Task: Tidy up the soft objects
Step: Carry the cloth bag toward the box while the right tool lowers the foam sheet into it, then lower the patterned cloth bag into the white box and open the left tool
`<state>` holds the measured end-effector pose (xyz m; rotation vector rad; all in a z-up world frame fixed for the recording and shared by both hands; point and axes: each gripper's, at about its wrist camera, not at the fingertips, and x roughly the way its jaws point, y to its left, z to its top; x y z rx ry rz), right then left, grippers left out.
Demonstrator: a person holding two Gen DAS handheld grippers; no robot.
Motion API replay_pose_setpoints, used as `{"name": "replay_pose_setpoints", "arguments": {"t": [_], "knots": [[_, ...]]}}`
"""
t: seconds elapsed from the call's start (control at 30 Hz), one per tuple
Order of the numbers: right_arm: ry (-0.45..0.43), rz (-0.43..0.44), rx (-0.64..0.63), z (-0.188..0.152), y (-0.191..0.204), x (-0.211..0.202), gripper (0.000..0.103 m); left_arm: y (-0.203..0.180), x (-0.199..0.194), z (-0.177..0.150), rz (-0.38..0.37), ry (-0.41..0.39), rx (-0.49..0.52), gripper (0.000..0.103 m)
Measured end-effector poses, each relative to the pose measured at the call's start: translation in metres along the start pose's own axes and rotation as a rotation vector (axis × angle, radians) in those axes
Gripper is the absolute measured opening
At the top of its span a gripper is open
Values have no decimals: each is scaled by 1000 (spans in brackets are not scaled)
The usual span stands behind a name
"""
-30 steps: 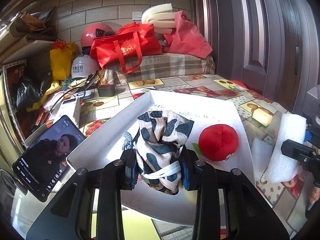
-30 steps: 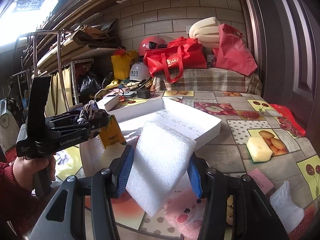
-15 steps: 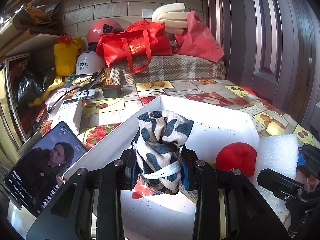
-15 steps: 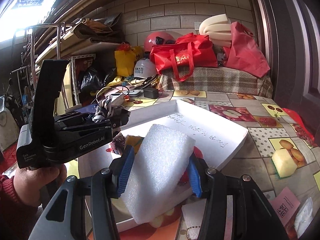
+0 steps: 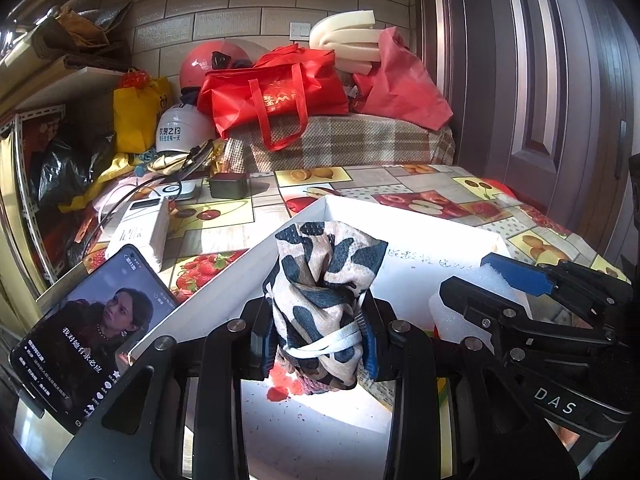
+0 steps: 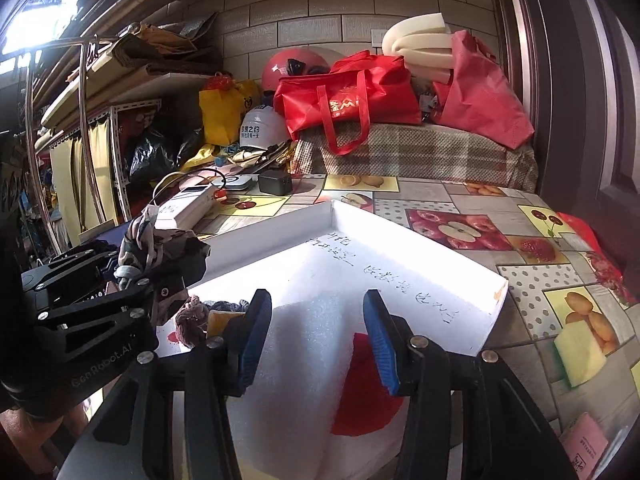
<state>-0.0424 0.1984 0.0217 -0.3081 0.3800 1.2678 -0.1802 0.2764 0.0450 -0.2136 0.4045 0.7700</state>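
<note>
The left tool (image 5: 316, 344) pinches a black-and-cream patterned cloth bundle (image 5: 324, 280), tied with a white band, and holds it above the near left part of the white tray (image 5: 420, 216) on the fruit-patterned desk (image 5: 224, 216). The right tool (image 6: 316, 336) pinches a white foam block (image 6: 304, 380) between its 2 blue pads (image 6: 380, 344), over the tray's near end. A red plush ball (image 6: 360, 392) lies in the tray, partly hidden behind the foam. A phone (image 5: 88, 336) leans beside the tray's left wall
</note>
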Motion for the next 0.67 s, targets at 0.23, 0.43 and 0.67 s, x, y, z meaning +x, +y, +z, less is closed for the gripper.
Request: {"name": "replay_pose_setpoints", "arguments": {"t": [0.23, 0.43, 0.67], "knots": [[-27, 1, -9, -1, 3, -6, 71, 4, -1, 0, 33, -4, -29, 44], [-67, -4, 3, -1, 1, -13, 81, 11, -9, -2, 83, -44, -63, 77], [-174, -48, 5, -6, 3, -38, 97, 15, -20, -3, 83, -99, -79, 103]]}}
